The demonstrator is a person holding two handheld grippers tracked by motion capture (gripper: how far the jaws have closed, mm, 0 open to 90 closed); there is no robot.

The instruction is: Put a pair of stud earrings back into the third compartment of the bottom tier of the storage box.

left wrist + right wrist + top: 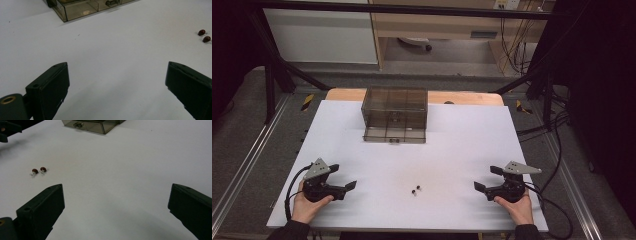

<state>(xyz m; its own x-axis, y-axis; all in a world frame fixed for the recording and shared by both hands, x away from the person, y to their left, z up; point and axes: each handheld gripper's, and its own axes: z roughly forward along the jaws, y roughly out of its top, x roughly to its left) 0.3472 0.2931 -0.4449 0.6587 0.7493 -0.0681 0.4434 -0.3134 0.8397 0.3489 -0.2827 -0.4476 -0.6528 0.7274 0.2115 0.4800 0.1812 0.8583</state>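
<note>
Two small dark red beads [416,189] lie side by side on the white table [377,150], near its front middle. In the left gripper view the beads [204,35] sit far off to the right; in the right gripper view the beads [39,170] sit to the left. A smoky clear plastic box [395,115] with compartments stands at the back middle. My left gripper [343,177] rests at the front left, open and empty. My right gripper [488,178] rests at the front right, open too, nothing between its jaws [116,207].
The plastic box [82,7] has a small metal latch on its front wall. The box [92,125] stands near the far edge. A wooden board [347,94] shows behind the white sheet. Black frame posts and cables [552,120] flank the table.
</note>
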